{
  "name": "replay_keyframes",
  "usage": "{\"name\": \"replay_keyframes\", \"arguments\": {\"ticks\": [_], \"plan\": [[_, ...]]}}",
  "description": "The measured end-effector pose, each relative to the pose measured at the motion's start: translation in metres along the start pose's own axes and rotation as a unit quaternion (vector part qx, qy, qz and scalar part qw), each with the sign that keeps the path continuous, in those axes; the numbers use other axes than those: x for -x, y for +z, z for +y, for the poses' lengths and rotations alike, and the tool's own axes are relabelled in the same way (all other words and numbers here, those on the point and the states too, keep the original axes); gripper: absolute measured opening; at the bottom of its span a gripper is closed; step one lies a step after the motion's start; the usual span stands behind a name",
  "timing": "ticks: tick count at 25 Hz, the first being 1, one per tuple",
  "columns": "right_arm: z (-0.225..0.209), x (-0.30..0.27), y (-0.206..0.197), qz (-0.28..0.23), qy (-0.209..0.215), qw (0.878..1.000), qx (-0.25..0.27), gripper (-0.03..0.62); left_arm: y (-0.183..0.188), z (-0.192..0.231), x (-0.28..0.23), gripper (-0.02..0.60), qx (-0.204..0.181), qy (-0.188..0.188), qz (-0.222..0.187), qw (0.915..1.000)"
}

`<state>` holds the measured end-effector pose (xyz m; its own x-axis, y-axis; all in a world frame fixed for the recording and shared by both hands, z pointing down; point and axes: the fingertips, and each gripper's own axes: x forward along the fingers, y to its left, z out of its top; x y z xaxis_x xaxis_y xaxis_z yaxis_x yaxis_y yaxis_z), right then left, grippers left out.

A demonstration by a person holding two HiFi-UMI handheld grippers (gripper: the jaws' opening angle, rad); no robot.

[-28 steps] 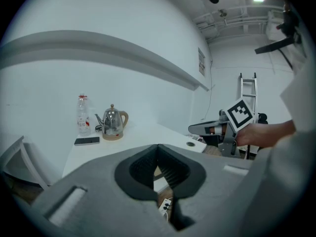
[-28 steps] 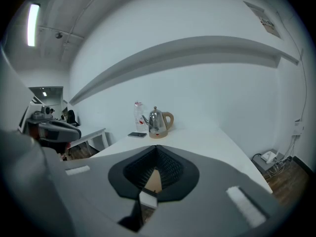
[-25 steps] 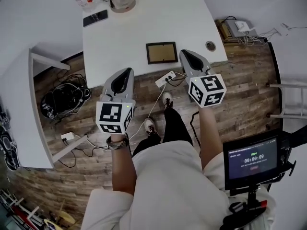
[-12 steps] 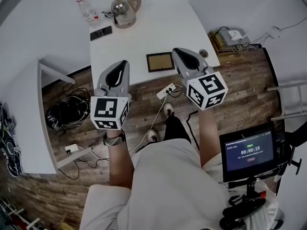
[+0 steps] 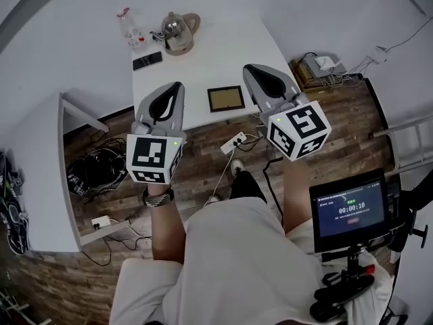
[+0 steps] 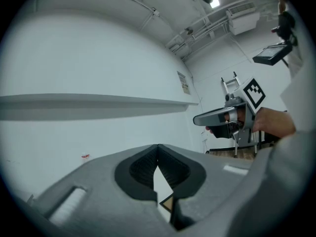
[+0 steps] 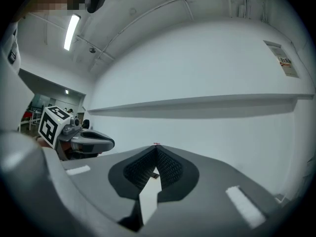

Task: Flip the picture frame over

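Note:
The picture frame (image 5: 226, 99) lies flat near the front edge of the white table (image 5: 203, 59), with its dark border and brownish panel facing up. My left gripper (image 5: 177, 87) hovers over the table's front left edge, left of the frame, shut and empty. My right gripper (image 5: 251, 70) hangs just right of the frame, also shut with nothing in it. In the left gripper view the jaws (image 6: 158, 147) meet at the tip, and a corner of the frame (image 6: 167, 203) shows below them. The right gripper view shows its jaws (image 7: 156, 146) closed against a white wall.
A glass kettle (image 5: 179, 31), a plastic bottle (image 5: 128, 27) and a phone (image 5: 147, 61) stand at the table's far end. On the wooden floor are a power strip (image 5: 231, 143), cables and a black bag (image 5: 95, 168). A timer screen (image 5: 348, 212) stands at my right.
Both grippers have risen, still level and shut. The frame has not moved on the table.

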<state>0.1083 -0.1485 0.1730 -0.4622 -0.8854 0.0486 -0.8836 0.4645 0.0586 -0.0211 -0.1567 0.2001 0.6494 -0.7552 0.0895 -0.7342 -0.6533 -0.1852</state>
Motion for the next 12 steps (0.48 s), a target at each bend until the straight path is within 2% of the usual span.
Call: {"name": "replay_keyframes", "arguments": {"ticks": [6,12], "plan": [[0.001,-0.006,0.001,0.008,-0.010,1.000,-0.002,0.002,0.012,0.006,0.001,0.002,-0.003,-0.001,-0.016,0.9999],[-0.001,-0.002,-0.009,0.016,-0.020,1.000,-0.009,0.002,0.010,0.000,0.002,0.002,-0.008,-0.008,-0.011,0.9999]]}}
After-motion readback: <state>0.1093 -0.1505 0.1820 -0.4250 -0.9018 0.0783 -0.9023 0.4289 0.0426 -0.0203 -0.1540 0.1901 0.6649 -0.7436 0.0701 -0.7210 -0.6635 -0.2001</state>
